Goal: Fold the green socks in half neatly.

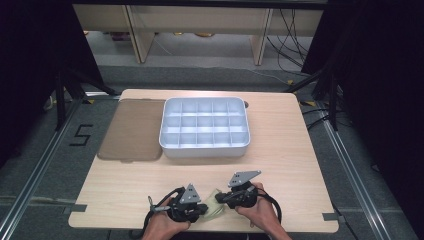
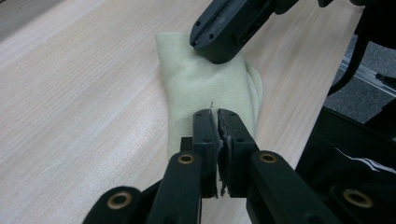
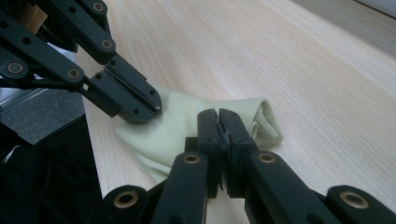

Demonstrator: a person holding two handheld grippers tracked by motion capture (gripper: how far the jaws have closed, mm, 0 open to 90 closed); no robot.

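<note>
A pale yellow sock (image 1: 213, 207) lies folded near the table's front edge, between my two grippers. My left gripper (image 1: 205, 210) comes at it from the left. In the left gripper view the sock (image 2: 201, 88) runs away from that gripper (image 2: 215, 112), whose jaws are shut with their tips pinched into the near end. My right gripper (image 1: 220, 199) reaches in from the right. In the right gripper view its jaws (image 3: 217, 113) are shut over the middle of the sock (image 3: 173, 126), whose ribbed cuff lies to the right. Each gripper's view shows the other gripper's tips on the sock.
A white tray (image 1: 205, 148) divided into several compartments stands at the middle of the wooden table (image 1: 280, 165). A flat brown lid (image 1: 132, 130) lies to its left. Bare wood separates the tray from the grippers. The table's front edge is close behind the hands.
</note>
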